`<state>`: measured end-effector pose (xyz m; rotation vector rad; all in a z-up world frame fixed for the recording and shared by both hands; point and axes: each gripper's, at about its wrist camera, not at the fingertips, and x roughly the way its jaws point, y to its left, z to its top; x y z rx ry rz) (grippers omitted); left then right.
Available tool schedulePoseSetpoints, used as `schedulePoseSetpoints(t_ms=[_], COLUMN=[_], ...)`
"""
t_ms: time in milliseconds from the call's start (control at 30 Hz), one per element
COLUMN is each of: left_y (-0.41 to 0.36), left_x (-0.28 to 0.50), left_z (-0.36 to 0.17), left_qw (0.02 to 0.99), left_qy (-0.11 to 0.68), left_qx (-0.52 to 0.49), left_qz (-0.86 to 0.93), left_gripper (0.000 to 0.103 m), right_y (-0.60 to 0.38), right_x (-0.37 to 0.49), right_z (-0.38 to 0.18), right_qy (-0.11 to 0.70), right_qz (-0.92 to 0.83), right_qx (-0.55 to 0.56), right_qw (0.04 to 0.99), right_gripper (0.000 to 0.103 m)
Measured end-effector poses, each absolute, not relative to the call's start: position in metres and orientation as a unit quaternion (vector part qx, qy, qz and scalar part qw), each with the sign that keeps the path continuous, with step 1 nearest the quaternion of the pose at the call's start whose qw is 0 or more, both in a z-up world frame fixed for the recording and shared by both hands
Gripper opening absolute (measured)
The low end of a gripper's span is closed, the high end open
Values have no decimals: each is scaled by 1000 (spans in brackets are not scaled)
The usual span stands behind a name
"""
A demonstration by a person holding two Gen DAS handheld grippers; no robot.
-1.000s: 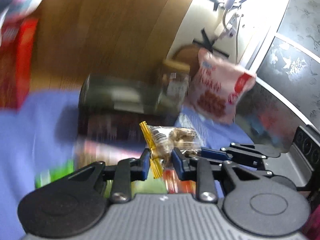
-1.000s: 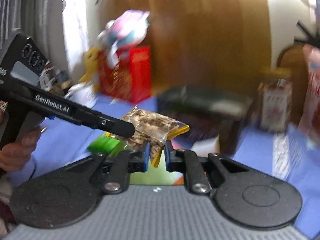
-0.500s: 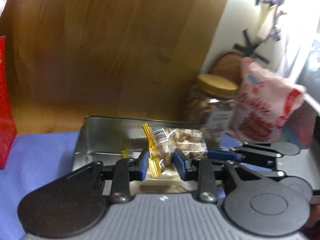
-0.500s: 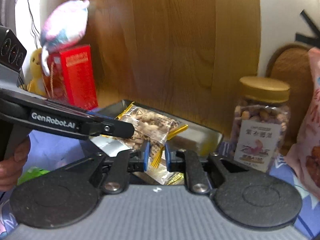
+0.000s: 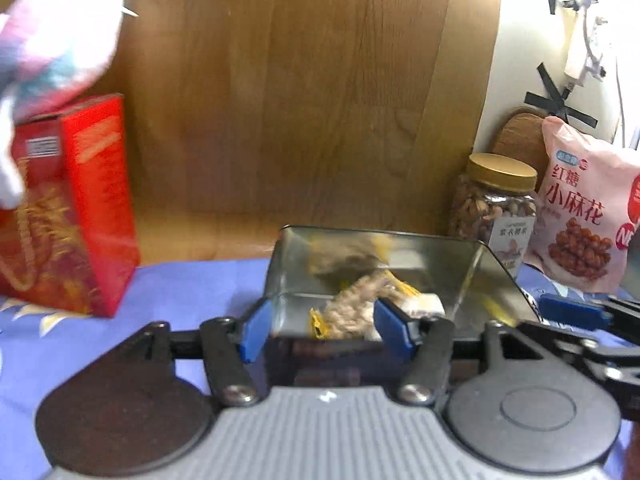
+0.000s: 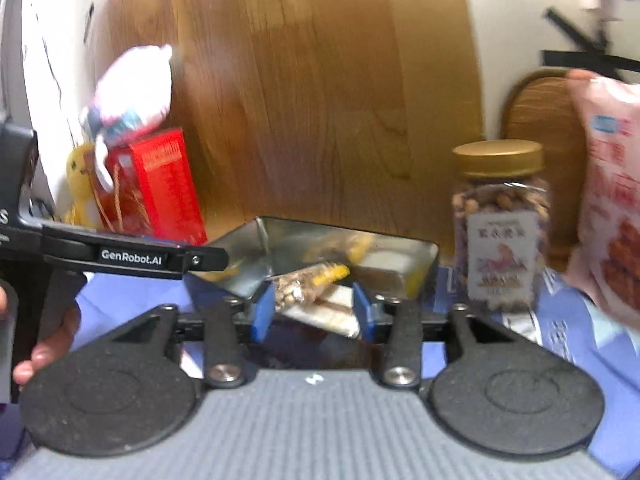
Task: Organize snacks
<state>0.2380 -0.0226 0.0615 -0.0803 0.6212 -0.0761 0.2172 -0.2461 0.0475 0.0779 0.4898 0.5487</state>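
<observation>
A clear snack packet of nuts with yellow ends lies blurred inside the open metal tin on the blue cloth. It also shows in the right wrist view, over a white packet. My left gripper is open, its blue pads on either side of the packet at the tin's near edge. My right gripper is open too, at the tin from the other side. The left gripper's finger shows in the right wrist view.
A red box with a plush toy on it stands at the left. A nut jar with a gold lid and a pink snack bag stand right of the tin. A wooden panel rises behind.
Both grippers opened and let go of the nut packet, which dropped into the tin. Both views moved closer to the tin.
</observation>
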Motion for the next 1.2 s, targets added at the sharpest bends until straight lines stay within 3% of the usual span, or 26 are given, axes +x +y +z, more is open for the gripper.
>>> schedulePoseSetpoints(t_ms=[33,100,167,233,300,333,767,1200], left_y=[-22,-25,-26,-31,-34,-35,-52,-62], left_x=[228,206,184,162,143,135,73,66], left_z=[64,64,63,60,57,56,44,42], left_qw=[952,955,958,960,960,959,956,957], left_qy=[301,293,283,278,280,282,294,285], left_qx=[-37,-34,-30,-23,-23,-26,11,37], left_qz=[-32,-23,-15,-4,-5,-5,19,48], left_gripper=[64,86,97,98,103,103,103,103], right_y=[-251,-260,-264,-266,-270,-273,-275,-274], right_x=[205,177,153,131,115,111,58,48], right_z=[48,47,45,40,34,30,12,9], right_qy=[231,214,199,194,200,206,218,231], right_qz=[261,241,220,194,169,159,85,95], right_qx=[47,61,62,72,94,106,138,153], right_qw=[936,945,953,959,960,960,962,956], right_gripper=[65,78,86,96,99,103,103,103])
